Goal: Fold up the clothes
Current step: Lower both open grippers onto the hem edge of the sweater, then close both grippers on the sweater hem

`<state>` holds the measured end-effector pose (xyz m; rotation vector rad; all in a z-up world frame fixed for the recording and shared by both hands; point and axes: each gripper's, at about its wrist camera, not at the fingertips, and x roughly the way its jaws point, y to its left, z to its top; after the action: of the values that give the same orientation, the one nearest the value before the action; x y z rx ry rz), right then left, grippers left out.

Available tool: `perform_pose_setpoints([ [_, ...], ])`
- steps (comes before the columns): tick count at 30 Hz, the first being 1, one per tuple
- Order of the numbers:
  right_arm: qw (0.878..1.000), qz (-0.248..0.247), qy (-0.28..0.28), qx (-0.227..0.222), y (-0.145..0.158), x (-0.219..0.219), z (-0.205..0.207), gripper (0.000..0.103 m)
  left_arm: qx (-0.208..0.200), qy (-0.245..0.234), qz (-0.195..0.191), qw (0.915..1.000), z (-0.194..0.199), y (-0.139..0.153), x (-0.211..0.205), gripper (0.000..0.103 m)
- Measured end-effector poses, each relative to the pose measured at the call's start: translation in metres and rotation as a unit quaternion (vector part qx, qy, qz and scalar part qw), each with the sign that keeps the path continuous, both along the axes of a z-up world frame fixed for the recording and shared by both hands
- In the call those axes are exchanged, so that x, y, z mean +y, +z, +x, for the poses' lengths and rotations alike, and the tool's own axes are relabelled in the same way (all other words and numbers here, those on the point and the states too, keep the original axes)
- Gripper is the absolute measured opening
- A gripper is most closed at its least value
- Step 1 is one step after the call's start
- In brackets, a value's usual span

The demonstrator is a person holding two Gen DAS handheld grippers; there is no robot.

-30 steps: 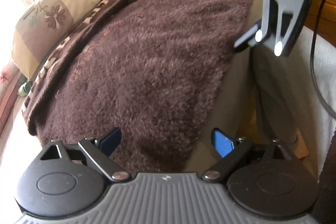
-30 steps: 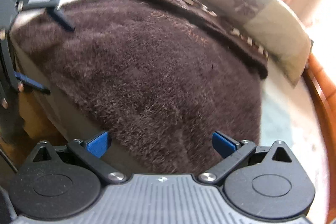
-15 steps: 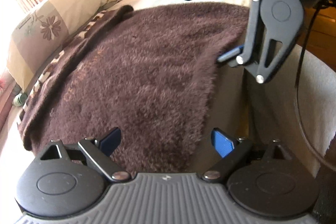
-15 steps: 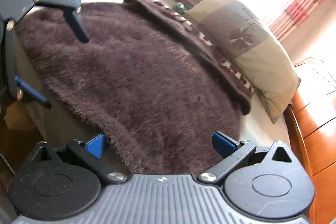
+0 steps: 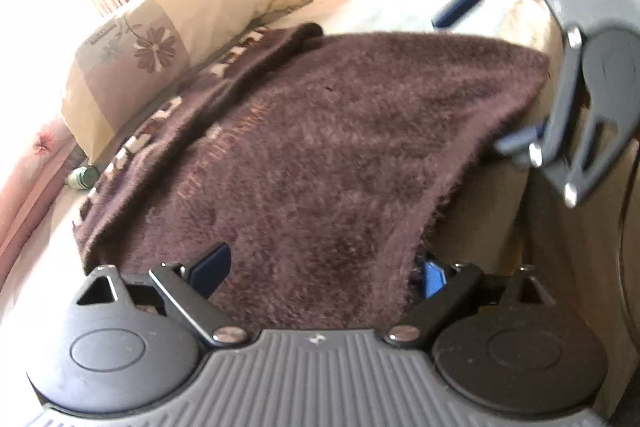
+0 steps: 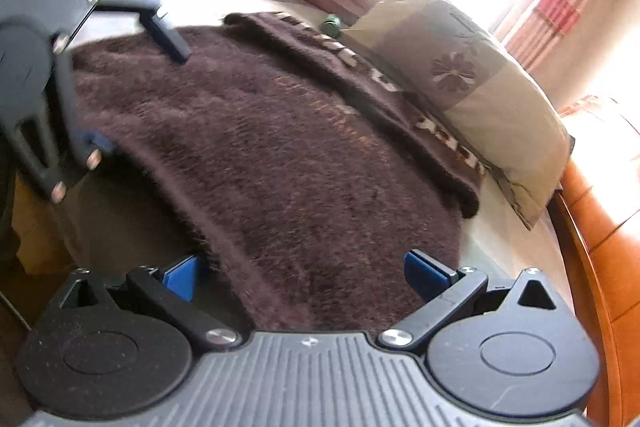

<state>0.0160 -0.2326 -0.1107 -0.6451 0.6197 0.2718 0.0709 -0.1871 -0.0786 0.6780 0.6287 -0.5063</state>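
We judge the fold is just starting: both grippers straddle the brown fuzzy sweater's near hem. The left gripper and right gripper gape wide, gripping nothing. Next they must pinch that hem.

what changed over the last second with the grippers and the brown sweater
Both grippers lifted the sweater's near hem off the bed, so it now hangs with a shadowed gap beneath. The left gripper and right gripper each straddle that hem with jaws wide; neither closed. Both views tipped up toward the window. The pillow and the sweater's far patterned edge stayed put.
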Motion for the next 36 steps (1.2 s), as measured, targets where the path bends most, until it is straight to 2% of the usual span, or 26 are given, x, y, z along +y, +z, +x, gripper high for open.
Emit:
perform_pose_setpoints([
  [3, 0.999, -0.030, 0.009, -0.009, -0.009, 0.013, 0.000, 0.103, -0.013, -0.005, 0.019, 0.9997, -0.001, -0.005, -0.003, 0.094],
  [6, 0.997, -0.066, 0.014, -0.022, -0.015, 0.019, -0.001, 0.103, -0.038, -0.017, 0.060, 0.9973, -0.008, -0.013, -0.003, 0.094],
  [11, 0.991, -0.131, -0.009, -0.027, -0.025, -0.001, 0.001, 0.103, -0.065, -0.026, 0.135, 0.9884, -0.018, -0.028, 0.017, 0.094],
  [14, 0.988, -0.151, -0.024, -0.024, -0.028, -0.020, -0.001, 0.103, -0.079, -0.018, 0.158, 0.9841, -0.024, -0.032, 0.032, 0.095],
  [16, 0.986, -0.163, -0.023, -0.030, -0.030, -0.024, -0.004, 0.103, -0.102, -0.023, 0.193, 0.9756, -0.029, -0.037, 0.034, 0.095],
  [20, 0.979, -0.200, -0.010, -0.044, -0.035, -0.019, -0.008, 0.103, -0.147, -0.050, 0.268, 0.9509, -0.040, -0.051, 0.031, 0.094],
  [24, 0.964, -0.256, 0.019, -0.067, -0.045, -0.006, -0.013, 0.103, -0.153, -0.076, 0.303, 0.9376, -0.051, -0.061, 0.023, 0.076],
  [25, 0.958, -0.275, 0.031, -0.077, -0.048, -0.003, -0.016, 0.103, -0.152, -0.082, 0.306, 0.9361, -0.053, -0.063, 0.022, 0.068],
  [26, 0.951, -0.293, 0.043, -0.085, -0.052, 0.001, -0.019, 0.103, -0.151, -0.089, 0.310, 0.9346, -0.056, -0.066, 0.021, 0.056],
  [27, 0.946, -0.306, 0.053, -0.090, -0.055, 0.003, -0.021, 0.100, -0.149, -0.095, 0.313, 0.9330, -0.058, -0.069, 0.020, 0.049],
  [28, 0.945, -0.310, 0.057, -0.091, -0.056, 0.004, -0.022, 0.098, -0.148, -0.096, 0.313, 0.9331, -0.060, -0.072, 0.020, 0.037],
  [29, 0.944, -0.310, 0.060, -0.091, -0.058, 0.005, -0.024, 0.091, -0.146, -0.095, 0.311, 0.9342, -0.062, -0.074, 0.019, 0.029],
  [30, 0.944, -0.310, 0.063, -0.090, -0.059, 0.006, -0.025, 0.085, -0.144, -0.093, 0.310, 0.9353, -0.064, -0.077, 0.019, 0.025],
  [32, 0.944, -0.309, 0.065, -0.095, -0.063, 0.006, -0.030, 0.079, -0.144, -0.086, 0.303, 0.9380, -0.065, -0.080, 0.018, 0.014],
  [35, 0.947, -0.301, 0.071, -0.087, -0.067, 0.007, -0.036, 0.059, -0.143, -0.072, 0.294, 0.9423, -0.069, -0.083, 0.018, 0.009],
  [36, 0.948, -0.299, 0.070, -0.085, -0.067, 0.008, -0.037, 0.056, -0.144, -0.069, 0.295, 0.9420, -0.072, -0.083, 0.018, 0.009],
])
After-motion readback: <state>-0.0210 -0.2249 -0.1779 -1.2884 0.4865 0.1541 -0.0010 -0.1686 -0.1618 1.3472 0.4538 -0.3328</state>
